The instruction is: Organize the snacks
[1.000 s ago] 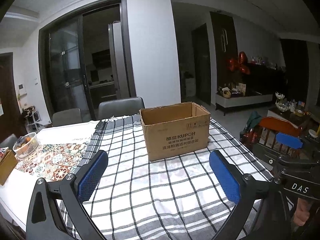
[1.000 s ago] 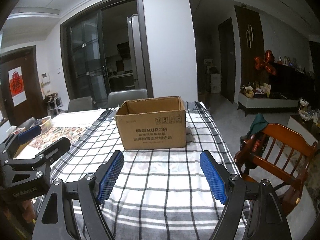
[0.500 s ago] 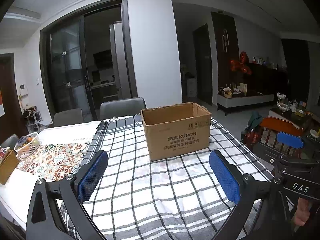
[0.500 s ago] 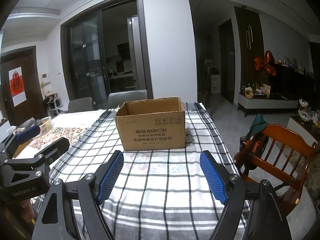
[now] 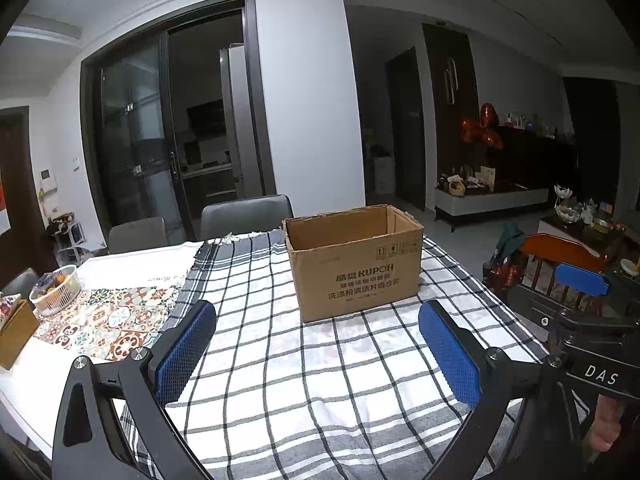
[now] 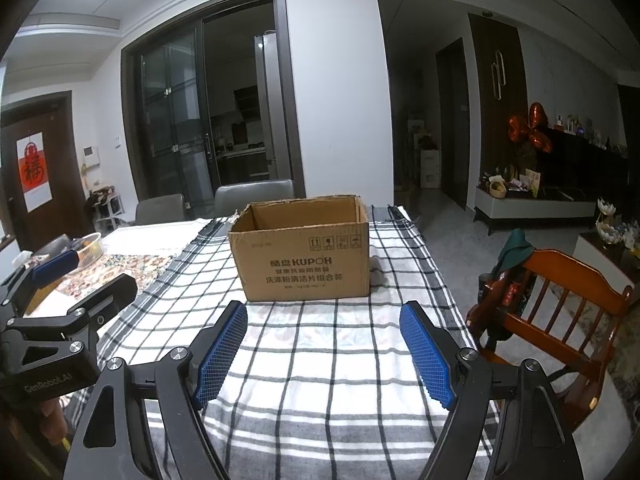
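An open brown cardboard box [image 5: 356, 264] [image 6: 306, 256] stands on the checked tablecloth [image 5: 288, 360] [image 6: 320, 344], its flaps up; what I see of its inside is bare cardboard. My left gripper [image 5: 318, 312] hovers open over the cloth in front of the box, nothing between its blue pads. My right gripper [image 6: 324, 316] is likewise open and empty, a little short of the box. Each gripper shows at the edge of the other's view. No snack packets lie on the checked cloth.
A white basket [image 5: 56, 290] with small items and a brown box [image 5: 14, 334] sit at the table's left end on a patterned mat [image 5: 108, 320]. Grey chairs [image 5: 246, 212] stand behind the table. A wooden chair [image 6: 560, 312] is close on the right.
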`<state>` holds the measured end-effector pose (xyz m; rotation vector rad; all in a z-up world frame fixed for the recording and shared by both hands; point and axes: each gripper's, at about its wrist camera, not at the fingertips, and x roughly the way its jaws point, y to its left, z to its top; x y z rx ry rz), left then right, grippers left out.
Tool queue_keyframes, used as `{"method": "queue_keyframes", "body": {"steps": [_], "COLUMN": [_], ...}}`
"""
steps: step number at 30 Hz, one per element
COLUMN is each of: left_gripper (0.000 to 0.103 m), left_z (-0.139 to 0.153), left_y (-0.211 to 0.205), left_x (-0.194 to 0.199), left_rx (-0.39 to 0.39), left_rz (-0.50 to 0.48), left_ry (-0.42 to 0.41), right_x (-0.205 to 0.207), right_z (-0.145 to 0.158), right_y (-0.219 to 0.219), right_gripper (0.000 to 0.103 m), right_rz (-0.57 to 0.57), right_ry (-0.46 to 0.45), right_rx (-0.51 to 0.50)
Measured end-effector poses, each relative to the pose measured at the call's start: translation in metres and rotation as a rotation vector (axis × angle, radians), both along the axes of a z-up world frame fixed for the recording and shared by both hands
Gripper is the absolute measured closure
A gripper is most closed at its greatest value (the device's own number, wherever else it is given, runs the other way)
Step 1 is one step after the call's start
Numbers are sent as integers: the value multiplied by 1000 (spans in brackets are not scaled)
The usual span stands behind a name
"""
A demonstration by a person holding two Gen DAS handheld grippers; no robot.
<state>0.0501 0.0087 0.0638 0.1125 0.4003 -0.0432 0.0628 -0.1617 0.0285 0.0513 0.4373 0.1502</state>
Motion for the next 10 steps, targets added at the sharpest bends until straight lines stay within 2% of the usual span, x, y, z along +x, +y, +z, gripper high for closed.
{"method": "queue_keyframes", "body": {"steps": [10], "left_gripper": [0], "left_z": [0], "left_y": [1], "left_x": [-1], "left_rx": [-13], "left_rz": [-5], "left_ry": [10], "right_x": [0], "right_z": [-1], "right_y": [0], "right_gripper": [24], "right_rz": [2], "right_ry": [1], "right_rx": [1]}}
